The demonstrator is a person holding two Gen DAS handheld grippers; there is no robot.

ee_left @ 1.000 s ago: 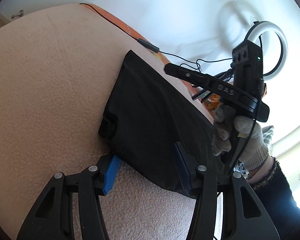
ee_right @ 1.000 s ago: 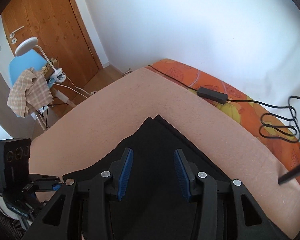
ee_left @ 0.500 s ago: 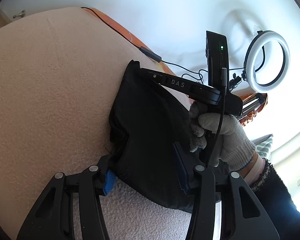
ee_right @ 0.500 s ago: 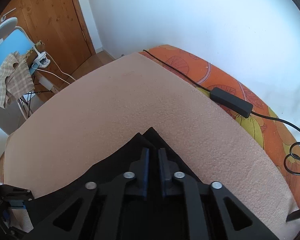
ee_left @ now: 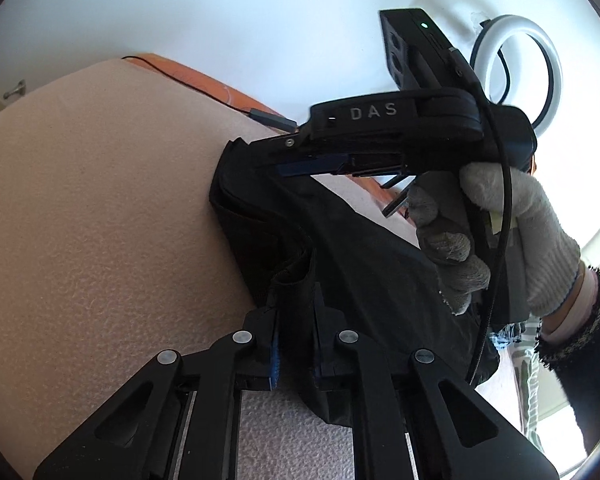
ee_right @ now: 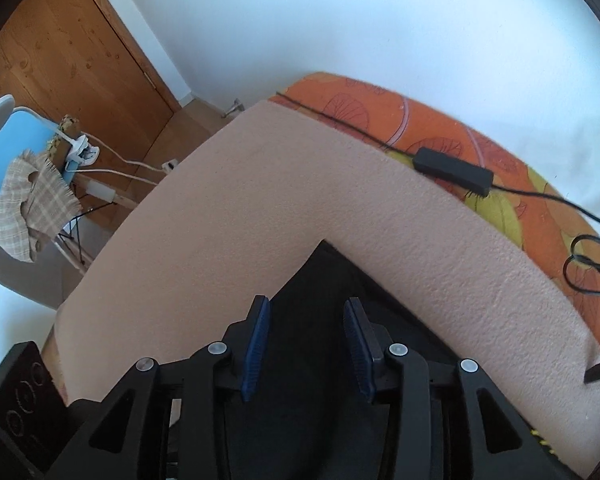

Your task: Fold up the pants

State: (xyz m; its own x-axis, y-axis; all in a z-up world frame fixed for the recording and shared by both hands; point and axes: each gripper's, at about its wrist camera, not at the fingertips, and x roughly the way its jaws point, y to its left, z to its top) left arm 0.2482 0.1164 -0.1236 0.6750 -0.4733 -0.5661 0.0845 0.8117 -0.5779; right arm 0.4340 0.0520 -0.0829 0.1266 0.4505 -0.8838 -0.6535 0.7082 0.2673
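Observation:
Black pants lie folded on a beige blanket. My left gripper is shut on a bunched edge of the pants near their near-left corner. My right gripper is open, its blue pads apart above the pants' far corner, holding nothing. In the left wrist view the right gripper reaches over the pants' far corner, held by a gloved hand.
A black power brick and cables lie on the orange patterned sheet along the blanket's far edge. A ring light stands by the white wall. A blue chair with a checked cloth and a wooden door are at left.
My left gripper has shut on the pants' edge and lifted it. My right gripper shut on the far corner half a second ago and has opened again.

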